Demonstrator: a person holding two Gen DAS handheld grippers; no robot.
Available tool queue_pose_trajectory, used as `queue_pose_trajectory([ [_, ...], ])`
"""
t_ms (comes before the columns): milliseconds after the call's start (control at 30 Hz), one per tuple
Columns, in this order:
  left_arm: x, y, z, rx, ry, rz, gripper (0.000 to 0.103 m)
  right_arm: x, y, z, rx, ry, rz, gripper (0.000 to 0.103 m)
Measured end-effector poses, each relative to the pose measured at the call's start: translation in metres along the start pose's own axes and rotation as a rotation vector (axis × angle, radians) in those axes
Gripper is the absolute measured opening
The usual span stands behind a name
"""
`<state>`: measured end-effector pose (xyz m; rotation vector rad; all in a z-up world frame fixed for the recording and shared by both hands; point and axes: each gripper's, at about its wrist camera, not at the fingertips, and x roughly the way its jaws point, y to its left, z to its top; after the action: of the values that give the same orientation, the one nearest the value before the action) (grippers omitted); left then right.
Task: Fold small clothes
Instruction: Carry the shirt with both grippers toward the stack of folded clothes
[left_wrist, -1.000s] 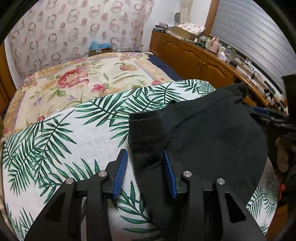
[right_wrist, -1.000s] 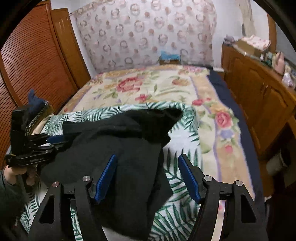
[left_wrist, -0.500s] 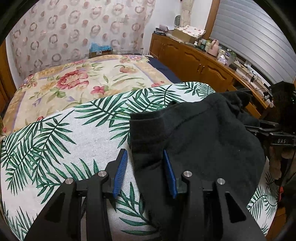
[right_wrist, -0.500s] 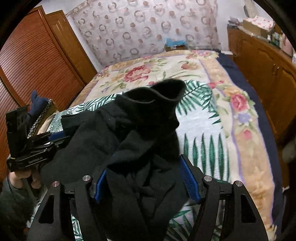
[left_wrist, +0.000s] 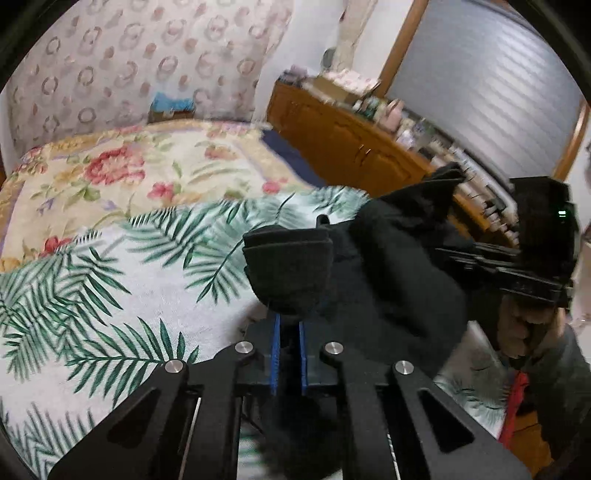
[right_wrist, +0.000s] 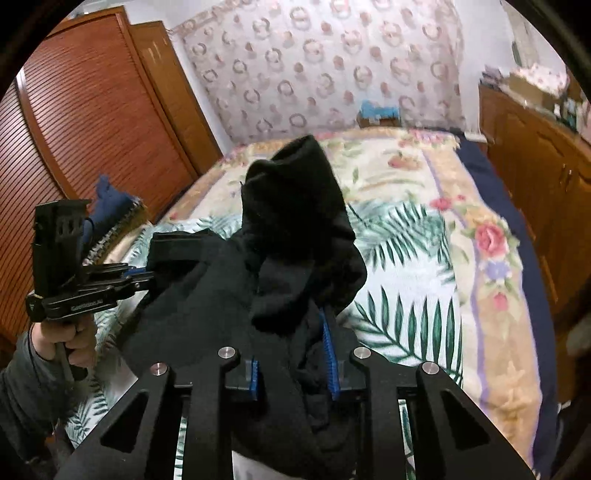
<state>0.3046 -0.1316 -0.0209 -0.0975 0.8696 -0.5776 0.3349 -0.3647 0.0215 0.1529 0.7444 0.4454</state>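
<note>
Both my grippers have the black garment (left_wrist: 388, 266) off the palm-leaf sheet (left_wrist: 92, 295) right now. Left gripper (left_wrist: 288, 354) has its jaws nearly closed, pinching a folded cuff. Right gripper (right_wrist: 291, 365) is clamped around a thicker bunch of cloth (jaws part-closed), which sticks up over the floral bed (right_wrist: 491, 258).

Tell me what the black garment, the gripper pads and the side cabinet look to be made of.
Black garment: soft matte knit or fleece, judging by its fuzzy, limp folds; exact fibre unclear. Pads of the right gripper: blue ribbed rubber or plastic. Cabinet: glossy varnished brown wood, apparently, with panelled doors.
</note>
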Motion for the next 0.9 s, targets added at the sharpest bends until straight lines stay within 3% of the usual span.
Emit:
queue_pose_trajectory([
  [267, -0.089, -0.001, -0.007, -0.003, -0.150, 0.029, 0.008, -0.024, 0.057, 0.030, -0.142, -0.104, 0.062, 0.025],
  [467, -0.177, 0.032, -0.018, -0.051, -0.290, 0.138, 0.008, -0.010, 0.118, 0.068, -0.269, -0.160, 0.175, 0.025],
  [700, -0.267, 0.086, -0.043, -0.149, -0.422, 0.345, 0.008, 0.053, 0.211, 0.127, -0.390, -0.182, 0.330, 0.025],
  [900, -0.297, 0.135, -0.071, -0.262, -0.462, 0.421, 0.008, 0.123, 0.283, 0.169, -0.502, -0.144, 0.418, 0.025],
])
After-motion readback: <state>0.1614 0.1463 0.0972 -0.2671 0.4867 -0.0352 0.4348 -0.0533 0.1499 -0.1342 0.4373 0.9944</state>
